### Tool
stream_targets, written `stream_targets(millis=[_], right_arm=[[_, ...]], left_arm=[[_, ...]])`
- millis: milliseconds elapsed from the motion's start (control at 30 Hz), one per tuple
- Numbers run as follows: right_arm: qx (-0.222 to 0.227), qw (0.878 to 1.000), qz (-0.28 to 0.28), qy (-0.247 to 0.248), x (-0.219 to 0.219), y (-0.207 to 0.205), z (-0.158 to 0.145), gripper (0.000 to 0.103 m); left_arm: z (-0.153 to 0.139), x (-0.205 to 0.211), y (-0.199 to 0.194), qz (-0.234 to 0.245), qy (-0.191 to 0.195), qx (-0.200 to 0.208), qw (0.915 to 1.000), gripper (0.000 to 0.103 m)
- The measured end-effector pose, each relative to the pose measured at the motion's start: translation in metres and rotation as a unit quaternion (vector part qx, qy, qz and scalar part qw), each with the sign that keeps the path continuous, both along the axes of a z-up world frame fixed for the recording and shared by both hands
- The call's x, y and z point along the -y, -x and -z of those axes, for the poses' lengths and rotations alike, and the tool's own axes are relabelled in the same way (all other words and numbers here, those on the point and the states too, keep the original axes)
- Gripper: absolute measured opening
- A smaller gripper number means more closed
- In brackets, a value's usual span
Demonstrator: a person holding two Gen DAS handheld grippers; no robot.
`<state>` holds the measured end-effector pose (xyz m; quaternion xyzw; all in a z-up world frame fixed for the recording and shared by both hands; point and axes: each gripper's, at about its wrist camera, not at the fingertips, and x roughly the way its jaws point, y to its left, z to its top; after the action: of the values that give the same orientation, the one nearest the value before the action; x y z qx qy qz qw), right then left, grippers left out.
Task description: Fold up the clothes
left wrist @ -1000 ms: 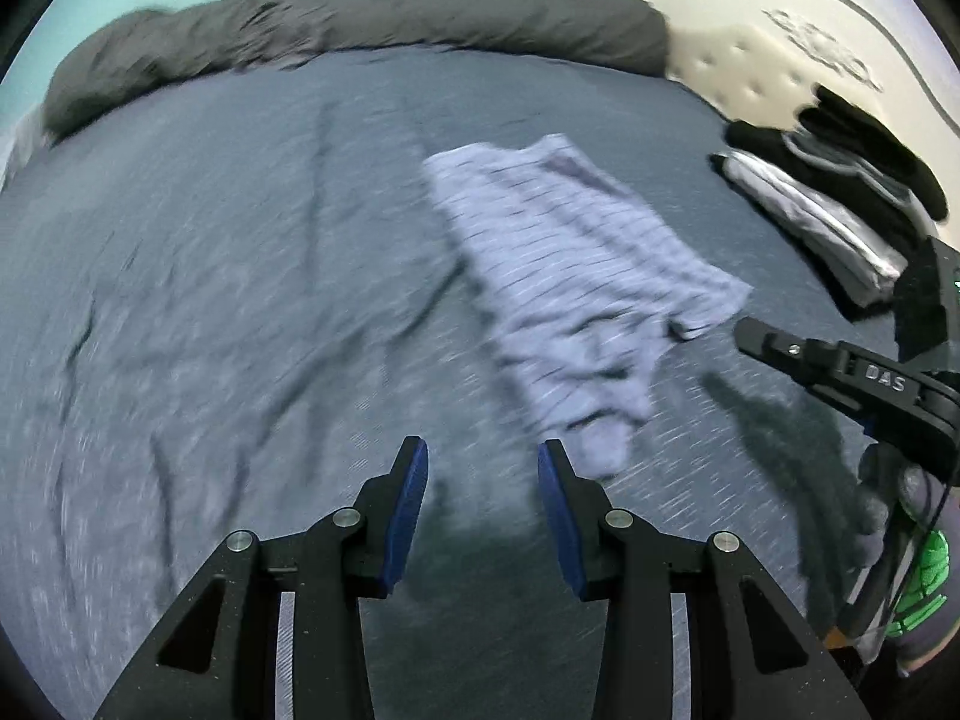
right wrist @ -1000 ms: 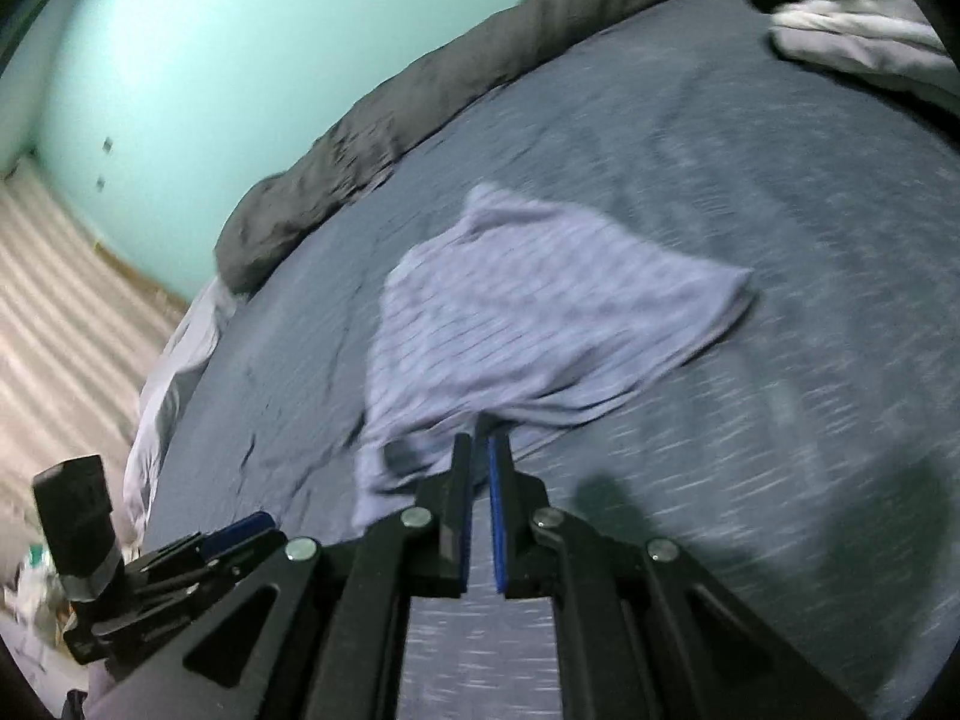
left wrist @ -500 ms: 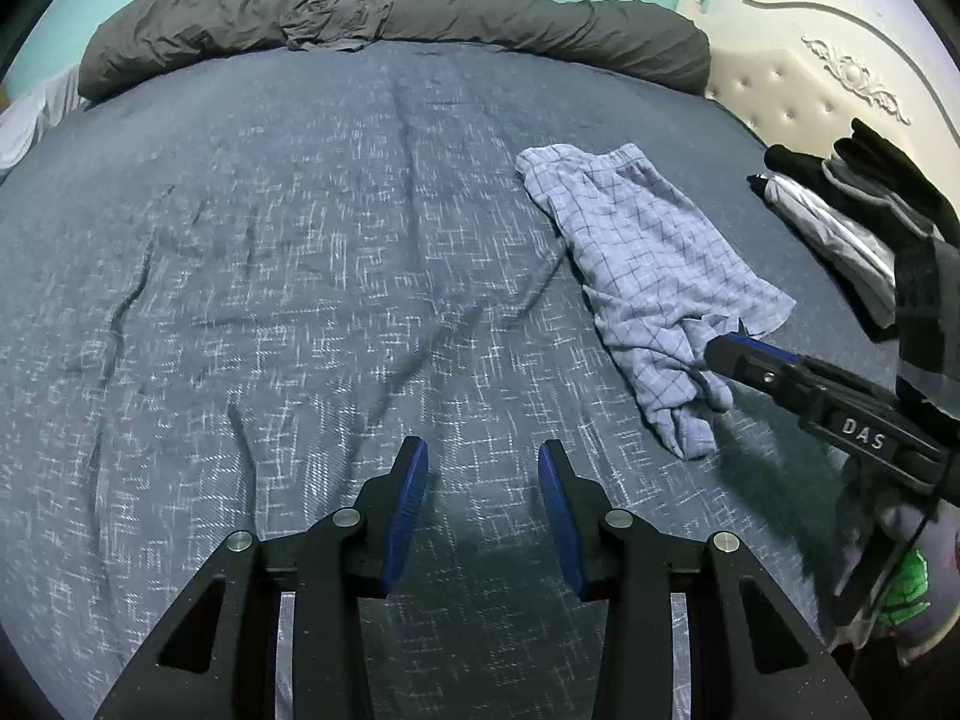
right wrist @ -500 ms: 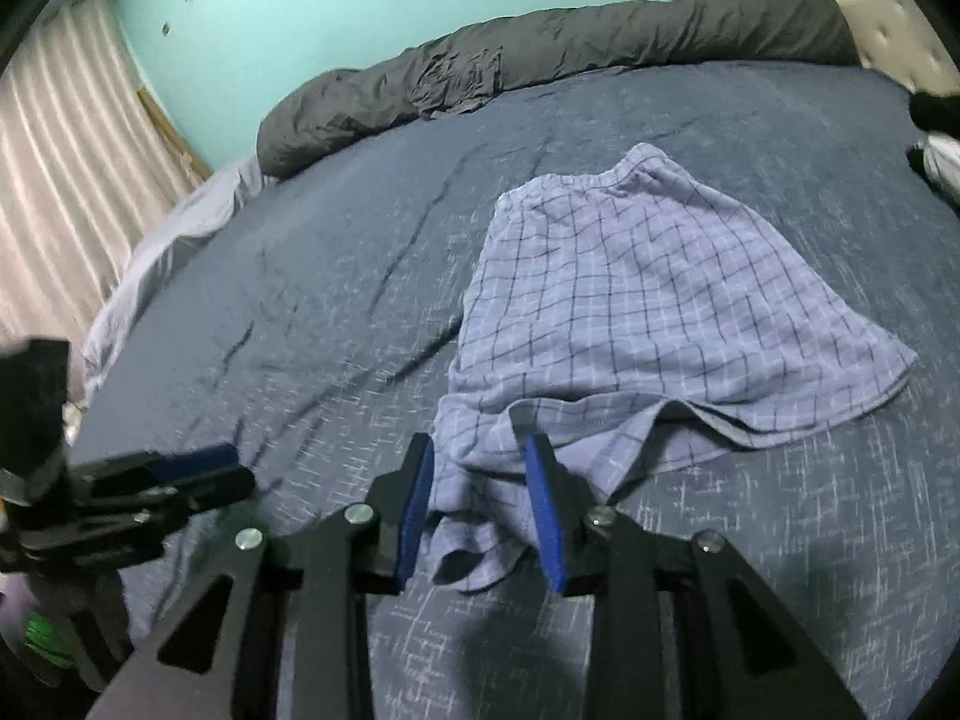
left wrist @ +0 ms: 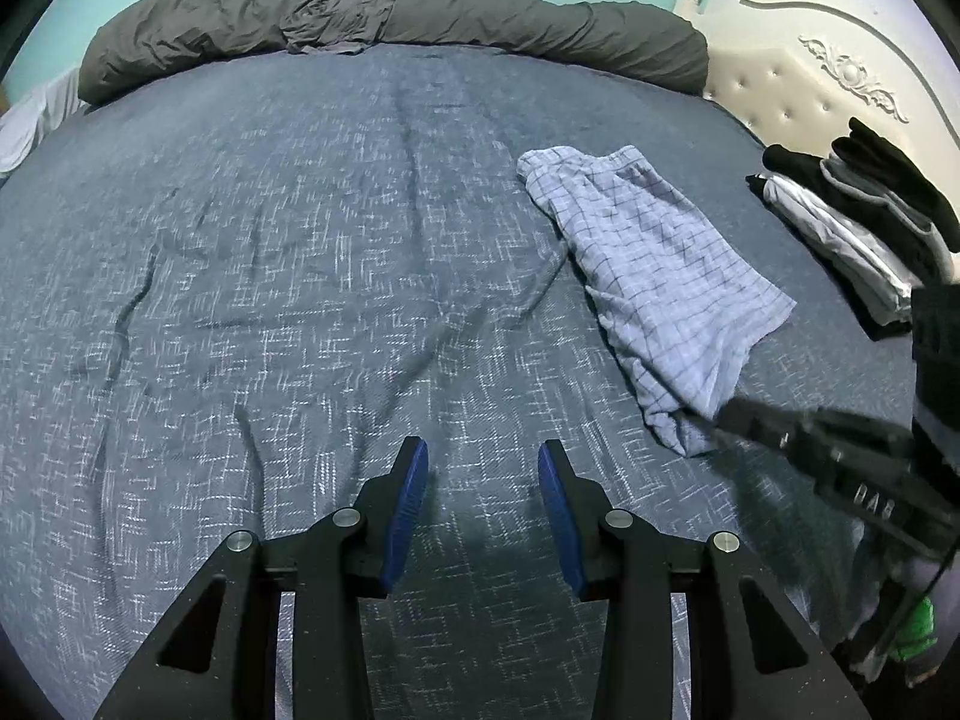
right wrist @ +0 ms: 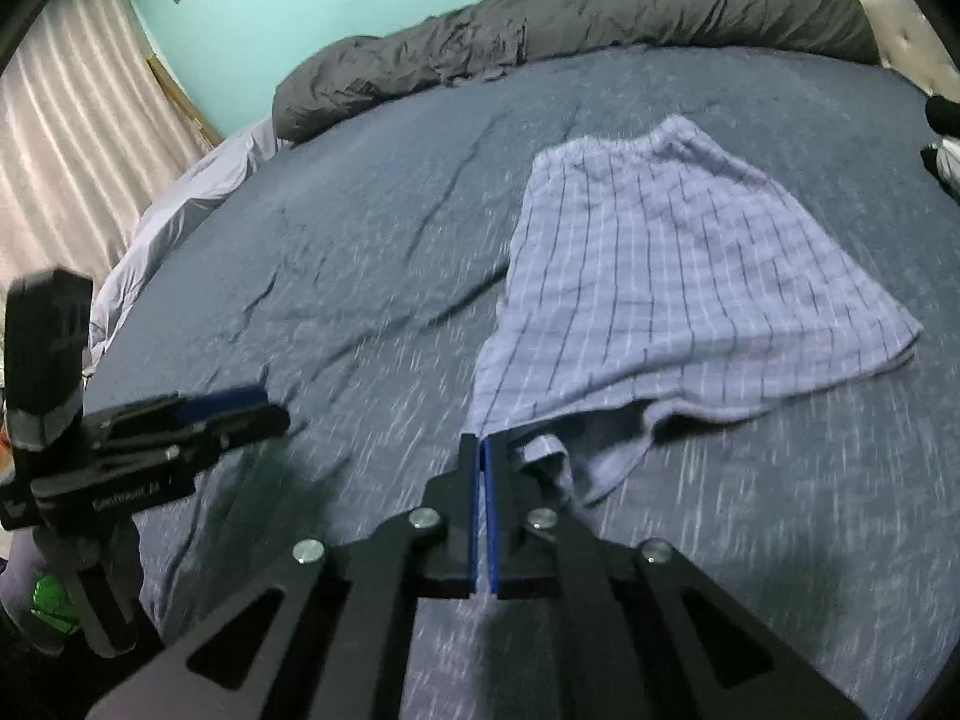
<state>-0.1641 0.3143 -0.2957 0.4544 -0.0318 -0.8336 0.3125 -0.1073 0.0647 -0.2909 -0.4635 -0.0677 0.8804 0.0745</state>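
Pale-blue checked shorts (right wrist: 678, 276) lie rumpled, one corner pinched.

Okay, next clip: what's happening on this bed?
A person with a handheld gripper in each hand is starting to fold laundry on a bed with a dark blue cover. The right gripper is shut on the near corner of the light blue checked shorts, which otherwise lie flat and unfolded. The left gripper is open over bare cover, holding nothing. A stack of folded dark and white clothes sits by the headboard, and a rolled grey duvet lies along the far edge.
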Motion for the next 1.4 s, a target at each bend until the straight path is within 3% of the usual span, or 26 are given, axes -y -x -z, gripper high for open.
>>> stream_targets(millis=[333,467,567,633,767,800,967,1100,1400], right_arm=[[0.052,0.998,0.023,0.019,-0.012,-0.007,0.015,0.001],[0.027,0.998,0.046,0.034,-0.022,-0.005,0.0,0.002],[0.009,0.999,0.043,0.017,-0.023,-0.004,-0.005,0.004],[-0.001,0.999,0.037,0.005,-0.022,-0.004,-0.007,0.009],[-0.005,1.0,0.019,-0.011,-0.012,-0.004,-0.003,0.03],[-0.01,1.0,0.015,-0.017,-0.009,-0.004,-0.002,0.031],[-0.038,0.997,0.002,-0.065,0.008,0.003,0.0,0.03],[-0.036,0.997,0.006,-0.068,0.008,0.015,0.002,0.004],[-0.032,0.997,0.063,0.015,-0.029,0.034,-0.021,0.002]], left_arm=[[0.002,-0.009,0.004,0.016,-0.014,0.007,0.9997,0.042],[0.002,-0.015,0.006,0.023,-0.013,0.008,0.9996,0.042],[0.003,-0.02,0.007,0.029,-0.012,0.009,0.9995,0.042],[0.004,-0.023,0.007,0.033,-0.011,0.011,0.9993,0.042],[0.006,-0.029,0.007,0.04,-0.008,0.016,0.9991,0.042],[0.007,-0.03,0.007,0.04,-0.008,0.016,0.999,0.042],[0.011,-0.032,0.01,0.041,-0.004,0.02,0.9989,0.042],[0.013,-0.034,0.014,0.041,-0.002,0.023,0.9989,0.042],[0.016,-0.046,0.02,0.051,-0.027,0.025,0.998,0.042]])
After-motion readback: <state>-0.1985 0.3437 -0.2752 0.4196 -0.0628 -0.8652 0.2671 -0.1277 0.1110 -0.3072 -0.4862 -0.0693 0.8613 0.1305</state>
